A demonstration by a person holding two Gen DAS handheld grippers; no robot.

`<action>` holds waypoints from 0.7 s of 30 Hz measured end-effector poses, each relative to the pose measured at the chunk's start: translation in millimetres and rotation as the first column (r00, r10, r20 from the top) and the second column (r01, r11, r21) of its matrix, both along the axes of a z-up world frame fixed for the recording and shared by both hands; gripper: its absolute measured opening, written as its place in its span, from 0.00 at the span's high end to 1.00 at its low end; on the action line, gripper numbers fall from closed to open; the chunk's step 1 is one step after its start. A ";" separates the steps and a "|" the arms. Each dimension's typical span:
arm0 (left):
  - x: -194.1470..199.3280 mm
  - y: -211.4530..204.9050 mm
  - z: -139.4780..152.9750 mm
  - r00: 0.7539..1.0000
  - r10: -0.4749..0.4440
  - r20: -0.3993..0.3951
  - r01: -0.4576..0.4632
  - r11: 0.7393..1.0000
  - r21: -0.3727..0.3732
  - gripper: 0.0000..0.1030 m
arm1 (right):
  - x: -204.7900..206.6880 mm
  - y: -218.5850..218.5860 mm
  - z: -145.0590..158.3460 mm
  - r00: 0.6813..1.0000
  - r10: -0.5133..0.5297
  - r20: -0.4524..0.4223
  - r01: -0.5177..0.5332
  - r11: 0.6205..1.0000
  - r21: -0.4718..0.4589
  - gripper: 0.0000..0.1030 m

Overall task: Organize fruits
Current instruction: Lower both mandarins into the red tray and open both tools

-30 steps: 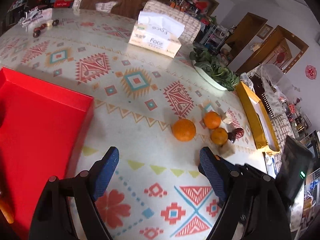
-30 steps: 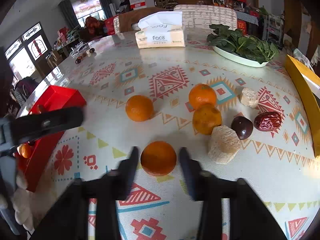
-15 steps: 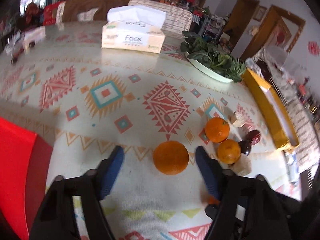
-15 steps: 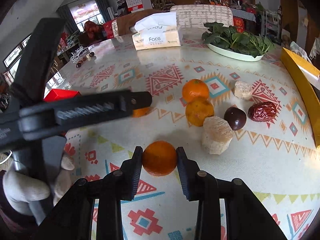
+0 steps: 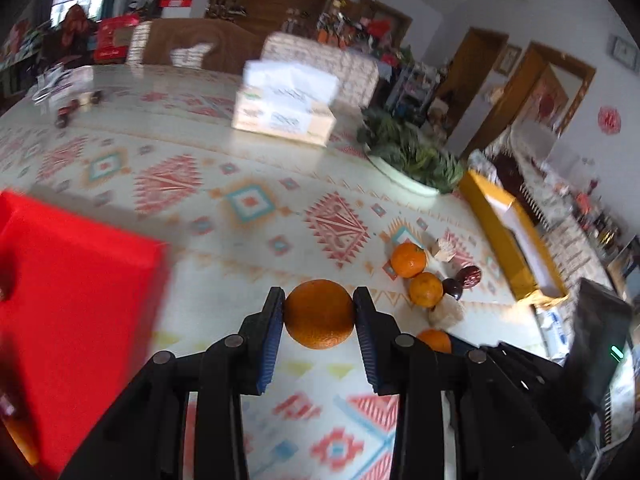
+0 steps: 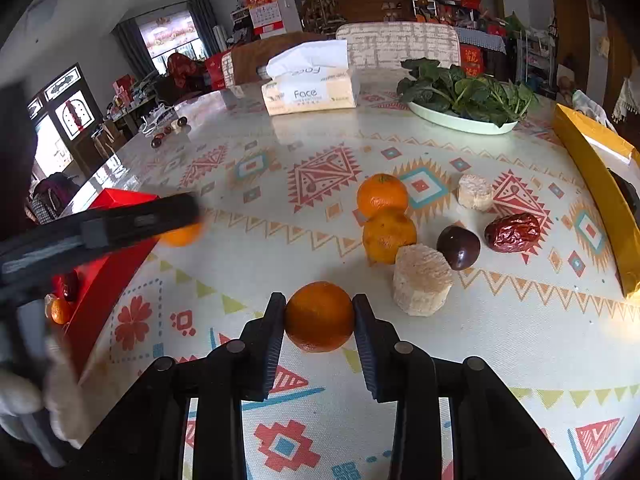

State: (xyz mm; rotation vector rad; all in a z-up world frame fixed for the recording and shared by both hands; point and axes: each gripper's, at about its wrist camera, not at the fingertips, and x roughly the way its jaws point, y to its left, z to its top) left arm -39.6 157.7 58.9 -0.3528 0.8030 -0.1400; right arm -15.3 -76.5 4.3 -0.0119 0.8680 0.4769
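Now each hand-held gripper pinches an orange: left (image 5: pixel 319 314) closing, right (image 6: pixel 319 316).

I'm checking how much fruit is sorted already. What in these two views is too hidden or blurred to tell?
- Red box contents, left wrist view: motion blur and the frame edge cut them off.
- Red box, right wrist view: the left gripper covers most of it; only two small fruits show.
- Orange in the left gripper, right wrist view: mostly hidden behind a finger.
- Small items at the table's far edge: too small to identify.

Daylit, left view motion-blurred, fisheye edges warped, dark corners.
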 end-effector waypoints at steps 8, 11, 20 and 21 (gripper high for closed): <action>-90.4 97.6 17.5 0.965 0.250 0.079 -0.234 0.958 -0.167 0.67 | -3.7 5.2 2.8 0.999 -0.012 0.031 0.012 1.000 -0.005 0.64; -107.5 123.0 13.0 0.943 0.326 0.072 -0.311 0.936 -0.165 0.67 | -8.1 11.8 8.3 0.999 -0.017 0.045 0.017 1.000 -0.009 0.64; -123.4 169.1 -0.5 0.927 0.374 0.031 -0.364 0.917 -0.164 0.67 | -39.7 77.4 52.9 0.987 0.152 0.053 -0.155 0.985 0.077 0.64; -121.7 172.2 -2.6 0.930 0.368 0.023 -0.360 0.920 -0.157 0.67 | -42.4 88.1 56.0 0.983 0.177 0.052 -0.181 0.980 0.079 0.64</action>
